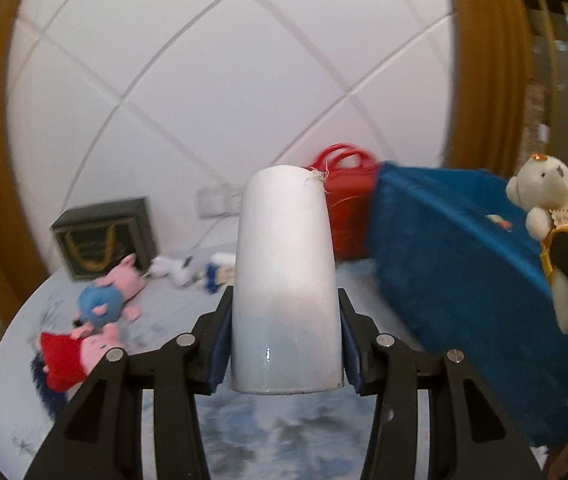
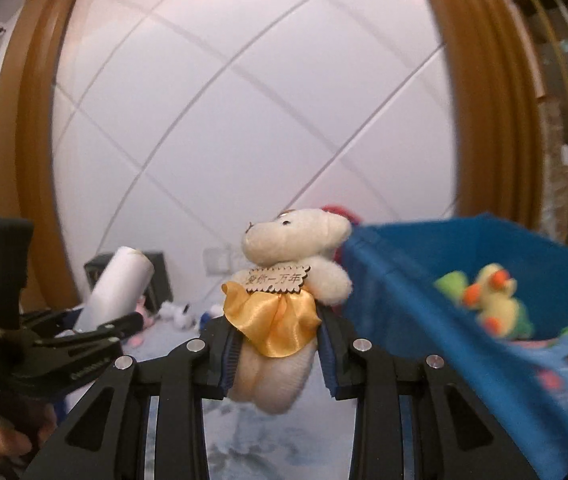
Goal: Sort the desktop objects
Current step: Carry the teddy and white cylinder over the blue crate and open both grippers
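Two grippers, each loaded: the left gripper [image 1: 285, 344] is clamped on one white cylinder [image 1: 284, 276] above the table [image 1: 12, 380]; the right gripper [image 2: 278, 354] pinches one cream bear [image 2: 284, 288] beside the blue bin [image 2: 403, 312]; two pig plushes [image 1: 96, 320], perhaps more, lie behind.

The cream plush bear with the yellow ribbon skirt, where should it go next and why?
Probably carry it right, over the blue fabric bin, then release: the right gripper grips the cream plush bear beside the bin's rim, and a plush duck already lies inside.
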Motion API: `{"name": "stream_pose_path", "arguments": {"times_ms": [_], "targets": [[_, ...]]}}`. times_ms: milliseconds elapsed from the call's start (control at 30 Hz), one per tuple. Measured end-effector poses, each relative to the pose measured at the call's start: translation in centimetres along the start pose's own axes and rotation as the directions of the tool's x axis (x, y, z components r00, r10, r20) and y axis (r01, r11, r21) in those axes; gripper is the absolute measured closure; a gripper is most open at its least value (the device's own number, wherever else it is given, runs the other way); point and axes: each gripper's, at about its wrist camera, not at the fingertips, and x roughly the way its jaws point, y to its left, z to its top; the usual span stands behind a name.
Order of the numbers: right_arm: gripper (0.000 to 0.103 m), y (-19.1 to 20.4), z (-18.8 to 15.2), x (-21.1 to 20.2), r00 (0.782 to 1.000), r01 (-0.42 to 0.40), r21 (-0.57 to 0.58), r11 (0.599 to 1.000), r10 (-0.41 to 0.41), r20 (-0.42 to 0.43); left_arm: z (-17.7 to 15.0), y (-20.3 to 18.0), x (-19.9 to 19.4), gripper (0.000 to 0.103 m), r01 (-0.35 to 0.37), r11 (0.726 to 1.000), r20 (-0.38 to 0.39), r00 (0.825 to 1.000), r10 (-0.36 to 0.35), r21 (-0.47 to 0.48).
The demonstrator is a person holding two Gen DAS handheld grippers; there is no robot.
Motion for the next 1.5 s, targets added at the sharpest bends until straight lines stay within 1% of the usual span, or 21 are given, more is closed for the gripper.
{"name": "stream_pose_path", "arguments": {"times_ms": [133,300,400,500,567,667,733,833,933,1033,1133,1200,1267,1333,1367,1400,1433,1500], "targets": [[0.070,-3.2,1.1,-4.5,0.995,0.077,0.008,0.997,-0.077,0.059,1.3,-5.6,-1.8,0.058,0.086,0.995,0.041,0.995,-0.088,0.046],[0.070,-8.3,2.0,-9.3,0.979,0.169,0.045,0.985,-0.173,0.111,3.0,-13.4,-3.0,0.058,0.198,0.974,0.068,0.976,-0.206,0.105],[0.070,-11.6,2.3,-11.8,0.964,0.222,0.069,0.973,-0.230,0.134,3.8,-18.2,-3.2,0.058,0.259,0.956,0.061,0.961,-0.269,0.139],[0.070,-14.9,2.6,-13.3,0.952,0.265,0.081,0.961,-0.274,0.136,4.0,-22.3,-3.5,0.058,0.298,0.939,0.054,0.949,-0.311,0.172],[0.070,-17.4,2.6,-13.8,0.946,0.296,0.076,0.952,-0.304,0.115,4.2,-25.0,-3.6,0.058,0.320,0.927,0.046,0.941,-0.335,0.196],[0.070,-20.4,2.1,-14.4,0.937,0.330,0.073,0.941,-0.336,0.091,4.2,-28.4,-3.3,0.058,0.352,0.907,0.015,0.931,-0.365,0.230],[0.070,-22.3,1.7,-14.3,0.932,0.351,0.072,0.934,-0.356,0.070,4.1,-30.5,-3.0,0.058,0.364,0.897,-0.013,0.928,-0.373,0.251],[0.070,-25.0,1.1,-13.7,0.930,0.363,0.076,0.929,-0.366,0.038,3.5,-33.0,-2.9,0.058,0.378,0.883,-0.047,0.924,-0.381,0.279],[0.070,-26.5,0.1,-14.0,0.928,0.369,0.083,0.926,-0.371,0.013,2.9,-34.5,-2.8,0.058,0.383,0.872,-0.067,0.922,-0.381,0.306],[0.070,-27.8,-0.6,-13.5,0.930,0.366,0.089,0.926,-0.367,-0.003,2.6,-35.6,-2.7,0.058,0.371,0.868,-0.076,0.927,-0.367,0.329],[0.070,-28.9,-0.7,-12.9,0.934,0.356,0.088,0.930,-0.357,-0.012,2.7,-35.4,-2.9,0.058,0.371,0.872,-0.070,0.927,-0.369,0.319],[0.069,-29.1,-0.8,-12.6,0.937,0.350,0.083,0.933,-0.350,-0.016,2.7,-35.2,-2.9,0.058,0.388,0.867,-0.081,0.920,-0.383,0.313],[0.058,-29.2,-0.8,-12.2,0.932,0.361,0.081,0.929,-0.361,-0.022,2.5,-35.1,-3.0,0.056,0.406,0.862,-0.090,0.913,-0.398,0.303],[0.024,-29.3,-0.7,-12.1,0.931,0.364,0.085,0.928,-0.363,-0.024,2.5,-34.9,-3.4,0.038,0.403,0.864,-0.074,0.913,-0.401,0.301],[0.016,-29.3,-0.8,-12.2,0.933,0.361,0.089,0.928,-0.361,-0.018,2.5,-34.8,-3.6,0.024,0.383,0.872,-0.054,0.921,-0.386,0.305],[0.010,-29.3,-0.8,-12.4,0.931,0.365,0.089,0.927,-0.366,-0.012,2.6,-34.6,-3.8,0.017,0.369,0.876,-0.036,0.926,-0.377,0.310],[0.008,-29.2,-0.8,-12.6,0.927,0.374,0.089,0.923,-0.375,-0.004,2.6,-34.3,-4.0,0.014,0.367,0.877,-0.026,0.925,-0.378,0.311],[0.004,-29.1,-0.8,-12.9,0.922,0.387,0.092,0.917,-0.388,-0.007,2.6,-33.8,-4.2,0.012,0.369,0.879,-0.026,0.925,-0.379,0.301]]}}
